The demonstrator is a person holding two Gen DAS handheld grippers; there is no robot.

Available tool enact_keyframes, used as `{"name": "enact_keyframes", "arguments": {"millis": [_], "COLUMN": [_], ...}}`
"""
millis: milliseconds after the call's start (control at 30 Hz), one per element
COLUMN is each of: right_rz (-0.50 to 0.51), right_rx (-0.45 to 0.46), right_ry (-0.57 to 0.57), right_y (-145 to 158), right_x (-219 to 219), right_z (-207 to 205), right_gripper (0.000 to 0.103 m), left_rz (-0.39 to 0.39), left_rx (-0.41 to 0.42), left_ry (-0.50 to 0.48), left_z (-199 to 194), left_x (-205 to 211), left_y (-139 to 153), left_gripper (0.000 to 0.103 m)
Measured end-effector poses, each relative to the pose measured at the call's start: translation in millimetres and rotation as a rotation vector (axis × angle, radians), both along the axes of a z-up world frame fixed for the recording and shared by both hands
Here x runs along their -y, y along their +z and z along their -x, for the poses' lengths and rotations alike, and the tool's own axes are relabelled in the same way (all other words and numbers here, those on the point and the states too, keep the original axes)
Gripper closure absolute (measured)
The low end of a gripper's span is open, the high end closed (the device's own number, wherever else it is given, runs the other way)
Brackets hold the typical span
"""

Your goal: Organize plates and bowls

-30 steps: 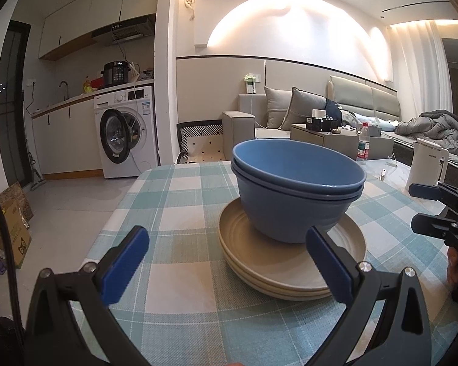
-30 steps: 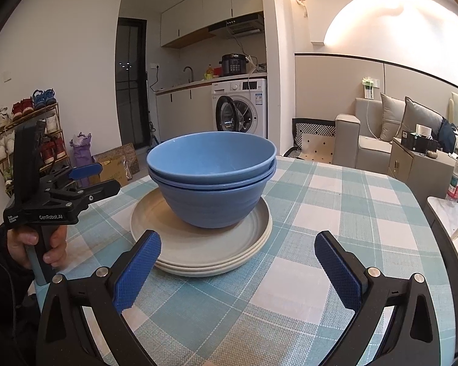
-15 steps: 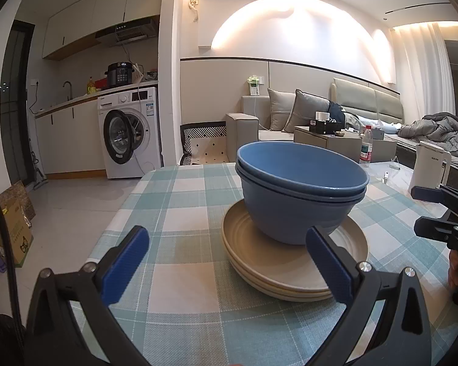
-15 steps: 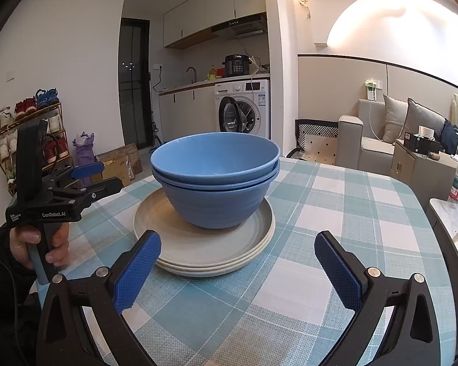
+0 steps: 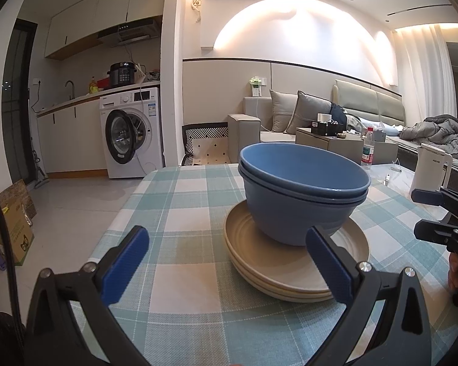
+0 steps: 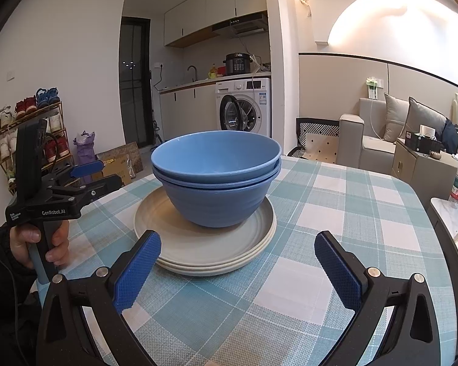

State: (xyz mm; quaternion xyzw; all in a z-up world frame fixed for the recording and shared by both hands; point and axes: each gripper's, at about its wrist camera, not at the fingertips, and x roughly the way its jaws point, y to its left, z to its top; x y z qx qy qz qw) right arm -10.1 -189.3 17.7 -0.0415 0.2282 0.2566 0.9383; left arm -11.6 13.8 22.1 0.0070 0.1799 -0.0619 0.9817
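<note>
Bowls (image 6: 216, 180), two of them and both blue, sit nested one inside the other on a stack of beige plates (image 6: 204, 250); I count three plate rims, though the lowest is hard to separate. The stack rests on my bench (image 6: 336, 222) under a teal checked cloth. My left gripper (image 5: 226, 262) hangs spread wide and empty just short of the plates. My right gripper (image 6: 238, 262) is likewise spread and grasping nothing, facing the same stack.
</note>
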Motion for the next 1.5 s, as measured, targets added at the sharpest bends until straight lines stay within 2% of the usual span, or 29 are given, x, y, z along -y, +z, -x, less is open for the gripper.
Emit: {"name": "enact_keyframes", "arguments": {"millis": [1267, 1500], "right_rz": [0.002, 0.003], "right_rx": [-0.003, -0.005], "right_ry": [0.000, 0.001], "right_y": [0.4, -0.2], "right_x": [-0.8, -1.4], "right_z": [-0.4, -1.0], "right_gripper": [0.001, 0.001], "left_rz": [-0.008, 0.003], "left_rx": [0.023, 0.026], "left_ry": [0.005, 0.034], "left_z": [3.2, 4.2], "left_x": [2.6, -0.3], "left_y": [3.0, 4.1], "left_gripper": [0.000, 0.000]}}
